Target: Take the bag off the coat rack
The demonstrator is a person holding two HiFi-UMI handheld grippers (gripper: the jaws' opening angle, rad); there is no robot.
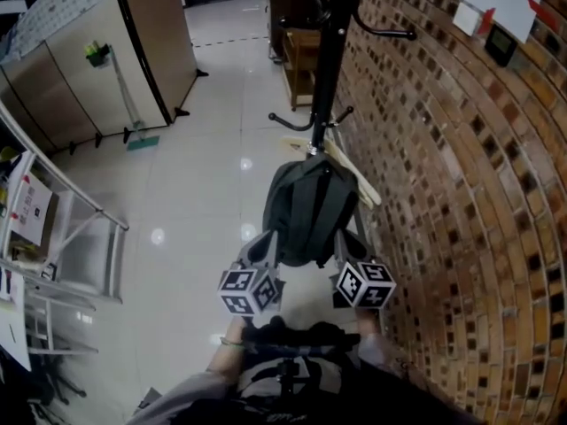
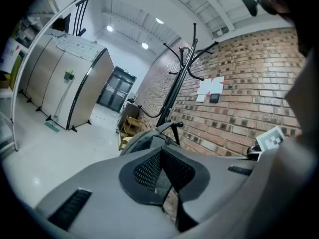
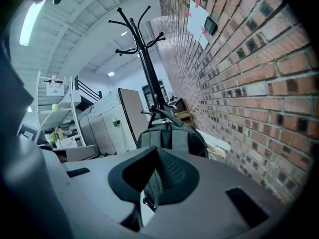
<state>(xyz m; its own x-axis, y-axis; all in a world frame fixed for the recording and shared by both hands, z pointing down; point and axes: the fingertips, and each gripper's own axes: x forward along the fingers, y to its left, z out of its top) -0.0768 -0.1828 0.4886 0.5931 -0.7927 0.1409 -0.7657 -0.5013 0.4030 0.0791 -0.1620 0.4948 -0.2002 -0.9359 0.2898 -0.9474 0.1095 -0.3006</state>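
A dark grey bag (image 1: pixel 310 206) hangs by its top loop from a low hook of the black coat rack (image 1: pixel 330 51), close to the brick wall. Both grippers are under its bottom edge. My left gripper (image 1: pixel 263 242) is at the bag's lower left corner, its jaws closed tip to tip (image 2: pixel 162 151); the bag (image 2: pixel 142 139) shows just beyond them. My right gripper (image 1: pixel 341 242) is at the lower right corner. In the right gripper view its jaws (image 3: pixel 157 149) are shut, with a thin bag strap and buckle (image 3: pixel 148 200) running down between them, in front of the bag (image 3: pixel 172 136).
The brick wall (image 1: pixel 461 193) runs close along the right. A pale wooden hanger (image 1: pixel 354 175) sits behind the bag. A metal shelf frame (image 1: pixel 53 237) stands at left, beige partitions (image 1: pixel 106 60) and a mop (image 1: pixel 133 122) farther back, and wooden furniture (image 1: pixel 297 51) beyond the rack.
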